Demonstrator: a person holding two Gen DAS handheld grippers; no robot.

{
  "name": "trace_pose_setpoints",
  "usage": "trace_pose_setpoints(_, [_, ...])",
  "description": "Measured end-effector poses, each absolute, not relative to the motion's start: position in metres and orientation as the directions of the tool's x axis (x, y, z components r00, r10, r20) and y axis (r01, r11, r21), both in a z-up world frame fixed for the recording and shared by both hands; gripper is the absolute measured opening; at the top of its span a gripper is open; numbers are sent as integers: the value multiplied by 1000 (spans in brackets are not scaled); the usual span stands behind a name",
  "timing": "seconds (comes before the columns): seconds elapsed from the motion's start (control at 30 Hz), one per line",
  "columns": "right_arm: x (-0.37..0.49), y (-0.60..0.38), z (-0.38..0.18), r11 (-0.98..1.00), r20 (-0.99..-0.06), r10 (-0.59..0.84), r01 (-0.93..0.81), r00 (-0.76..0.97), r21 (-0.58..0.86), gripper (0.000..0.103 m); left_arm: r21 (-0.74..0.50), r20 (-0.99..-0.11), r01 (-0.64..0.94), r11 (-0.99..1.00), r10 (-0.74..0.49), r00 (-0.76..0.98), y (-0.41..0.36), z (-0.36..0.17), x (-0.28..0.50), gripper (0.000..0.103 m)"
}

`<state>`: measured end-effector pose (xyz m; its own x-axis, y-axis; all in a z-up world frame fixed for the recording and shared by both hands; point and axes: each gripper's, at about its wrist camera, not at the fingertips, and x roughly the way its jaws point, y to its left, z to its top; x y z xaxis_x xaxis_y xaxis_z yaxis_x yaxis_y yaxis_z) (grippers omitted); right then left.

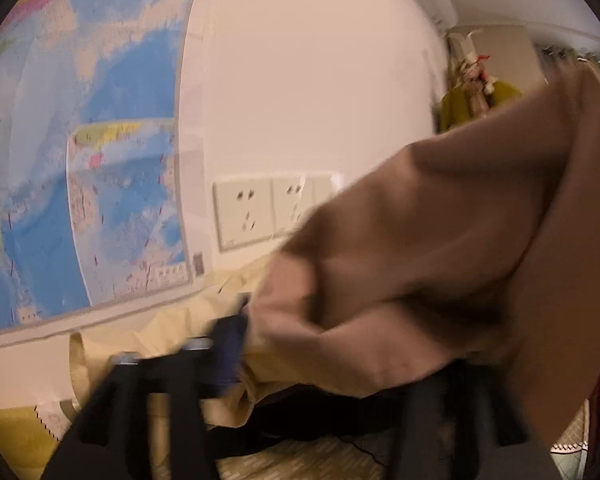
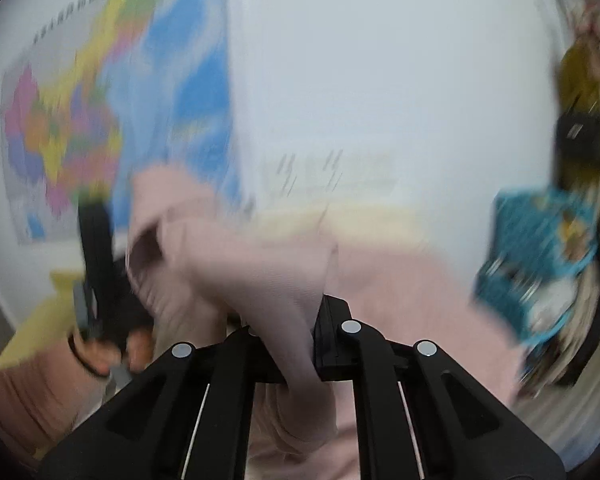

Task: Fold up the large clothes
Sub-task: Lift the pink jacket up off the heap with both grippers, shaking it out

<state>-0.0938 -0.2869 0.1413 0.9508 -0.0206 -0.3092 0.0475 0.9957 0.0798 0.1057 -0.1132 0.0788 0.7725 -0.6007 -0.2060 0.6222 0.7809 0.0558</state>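
A large pinkish-tan garment (image 1: 440, 240) hangs in folds across the right half of the left wrist view. My left gripper (image 1: 340, 364) stands open with wide jaws; its left finger with a blue pad (image 1: 228, 344) is bare, and its right finger is hidden under the cloth draped over it. In the blurred right wrist view my right gripper (image 2: 296, 328) is shut on a fold of the same garment (image 2: 260, 264), which runs up and left from the jaws. The left gripper (image 2: 96, 248) shows there at the left, held by a hand (image 2: 136, 348).
A coloured wall map (image 1: 80, 160) and a row of wall sockets (image 1: 260, 208) are straight ahead. A pale yellow cloth (image 1: 160, 332) covers the surface below. A teal patterned bag (image 2: 540, 260) and yellow and black items (image 2: 580, 120) stand at the right.
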Motion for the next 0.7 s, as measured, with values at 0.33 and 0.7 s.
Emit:
trace_pose_setpoints(0.33, [-121,-341,242,996,-161,-91,93,983,3,6,243,-118,722,648,-719,685,-152,65,48,91])
trace_pose_setpoints(0.7, [-139,-364,249,997,-128,-72,75,989,25,6,218,-179,700,681,-677,714,-223,71,77,2])
